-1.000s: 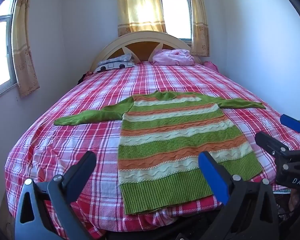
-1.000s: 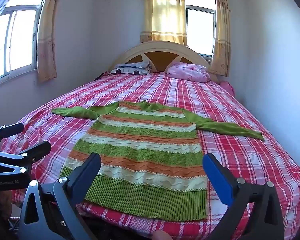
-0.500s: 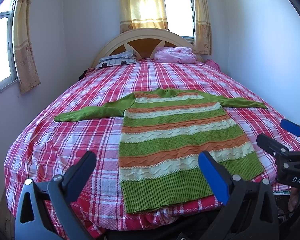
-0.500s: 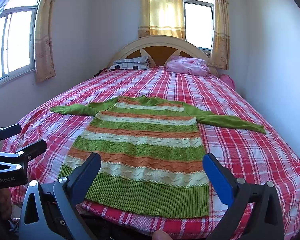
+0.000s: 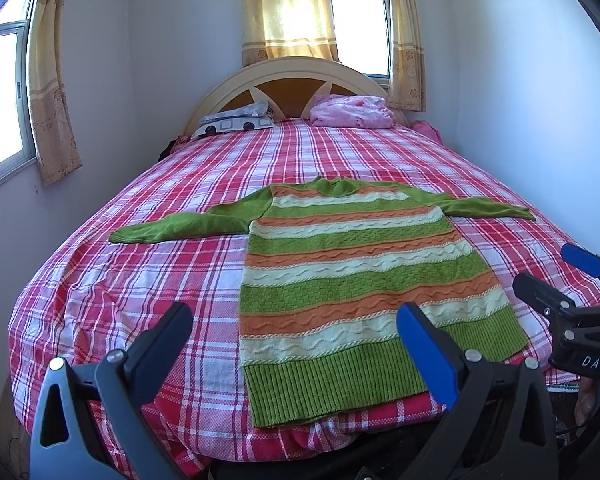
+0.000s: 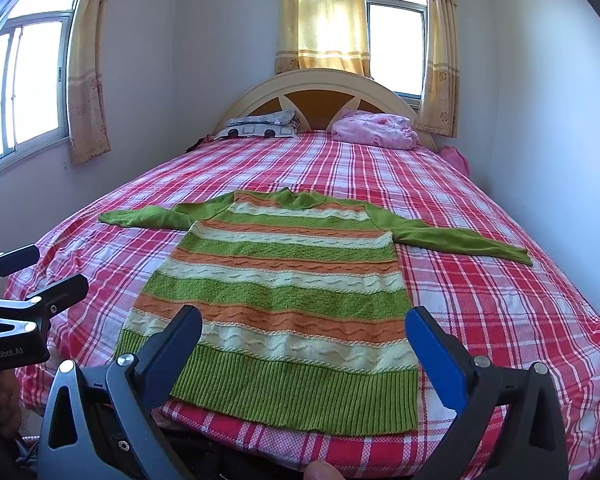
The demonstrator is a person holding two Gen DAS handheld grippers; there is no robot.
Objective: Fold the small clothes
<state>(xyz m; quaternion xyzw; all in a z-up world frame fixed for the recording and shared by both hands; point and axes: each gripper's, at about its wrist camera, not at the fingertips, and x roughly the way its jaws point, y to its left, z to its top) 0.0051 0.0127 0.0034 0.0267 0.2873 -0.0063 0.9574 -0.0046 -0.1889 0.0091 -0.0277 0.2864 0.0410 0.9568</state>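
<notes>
A small knitted sweater (image 5: 352,276) with green, orange and cream stripes lies flat on the bed, both green sleeves spread sideways, hem toward me; it also shows in the right wrist view (image 6: 284,296). My left gripper (image 5: 296,332) is open and empty, held above the foot of the bed over the hem's left part. My right gripper (image 6: 304,334) is open and empty above the hem. Each gripper shows at the edge of the other's view: the right one (image 5: 556,276) and the left one (image 6: 32,268).
The bed (image 5: 180,280) has a red and white plaid sheet and a curved headboard (image 5: 296,76). A patterned pillow (image 5: 236,118) and a pink bundle (image 5: 352,110) lie at its head. Walls close in on both sides, with curtained windows.
Both grippers have risen slightly and tilted toward the bed, so the sweater sits lower in both views. The sweater has not moved and both grippers stay open.
</notes>
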